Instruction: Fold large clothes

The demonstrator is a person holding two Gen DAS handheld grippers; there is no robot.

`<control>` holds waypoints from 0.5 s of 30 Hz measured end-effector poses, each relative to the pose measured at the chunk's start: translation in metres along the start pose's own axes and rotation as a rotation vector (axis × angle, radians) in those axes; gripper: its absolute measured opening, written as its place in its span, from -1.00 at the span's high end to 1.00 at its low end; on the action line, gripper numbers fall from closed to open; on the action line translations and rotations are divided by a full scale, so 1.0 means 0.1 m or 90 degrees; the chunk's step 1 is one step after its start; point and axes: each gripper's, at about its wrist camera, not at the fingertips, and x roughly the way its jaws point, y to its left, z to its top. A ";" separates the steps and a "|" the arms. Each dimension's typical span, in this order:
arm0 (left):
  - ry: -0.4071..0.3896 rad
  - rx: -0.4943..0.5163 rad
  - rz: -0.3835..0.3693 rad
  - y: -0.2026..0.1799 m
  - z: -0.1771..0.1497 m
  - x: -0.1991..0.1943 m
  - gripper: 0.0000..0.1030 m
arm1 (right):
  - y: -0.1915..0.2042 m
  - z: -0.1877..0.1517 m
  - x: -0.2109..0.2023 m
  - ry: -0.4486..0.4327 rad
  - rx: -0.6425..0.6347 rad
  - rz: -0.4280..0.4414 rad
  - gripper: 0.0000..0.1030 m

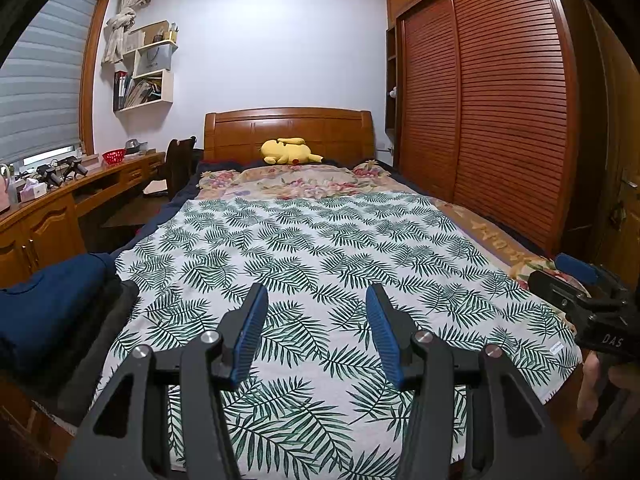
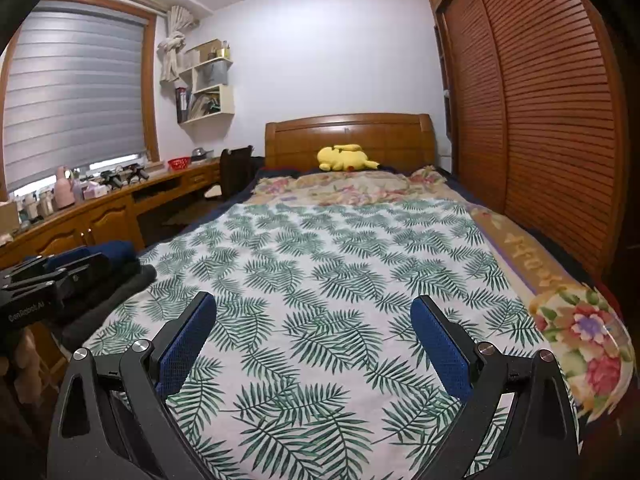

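Left gripper: bottom centre of its view, jaws parted, nothing between the ribbed blue pads; released. Right gripper: bottom centre of its own view, jaws spread wider, blue textured pads bare; released. Both hover above the near end of the bed.

Under them lies a white cloth with green leaf print, spread flat, woven look, few wrinkles. Its long axis runs from the near edge toward the headboard. Near edge cut off by the gripper bodies; a small tag sits at its lower right corner in the left view.

Folded clothes, navy on top of dark grey, stacked at lower left, beside the cloth; how many pieces cannot be told. The pile's lower part is hidden in the right view by the other gripper.

Farther up: a floral blanket, soft and rumpled, its right strip carrying lettering too distorted to read. A yellow plush toy lies against the wooden headboard. Slatted wooden wardrobe doors fill the right; a desk with small unclear items runs along the left.
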 end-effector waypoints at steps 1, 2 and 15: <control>0.000 0.000 0.000 0.00 0.00 0.00 0.02 | 0.00 0.00 0.00 0.000 0.000 0.000 -0.93; 0.000 0.000 0.000 0.00 0.00 0.00 0.02 | 0.00 0.00 0.00 0.000 0.000 0.000 -0.93; -0.001 0.001 0.000 -0.01 0.01 -0.01 0.02 | 0.00 0.00 0.00 0.000 0.000 0.001 -0.93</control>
